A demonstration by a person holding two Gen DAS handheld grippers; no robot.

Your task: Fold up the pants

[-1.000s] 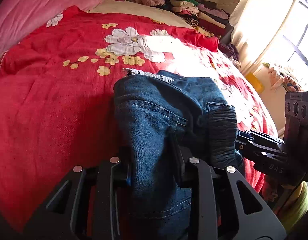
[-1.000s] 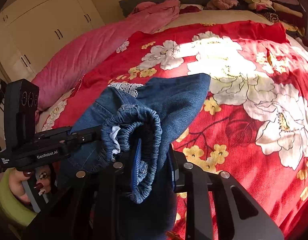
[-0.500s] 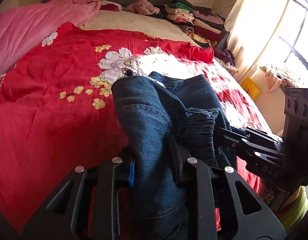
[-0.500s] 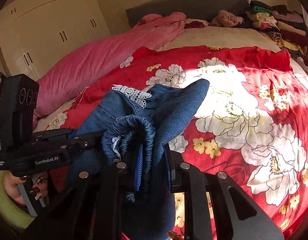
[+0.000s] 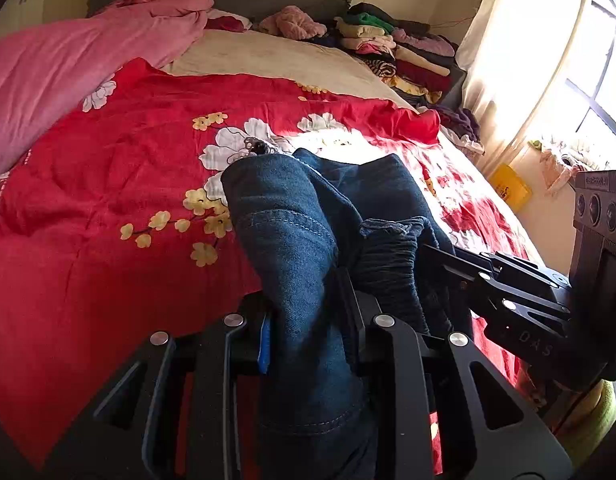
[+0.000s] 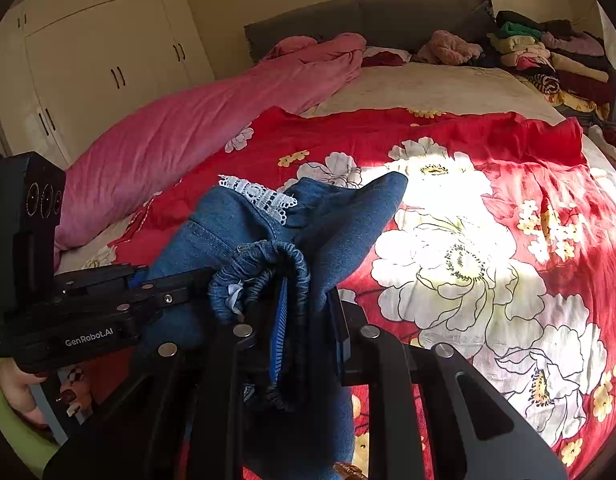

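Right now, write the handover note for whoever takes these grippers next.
Left gripper: shut on the jeans, gripping plain denim.
Right gripper: shut on the jeans at the gathered elastic waistband.
The two grippers are close together, side by side, holding the jeans bunched up in the air above the red floral blanket on the bed. A white lace trim shows at the top of the bundle.
Done: the jeans are picked up. No neat fold shows yet.
Left: spread the jeans flat on the blanket, then fold them. Stacks of folded clothes sit at the head of the bed.
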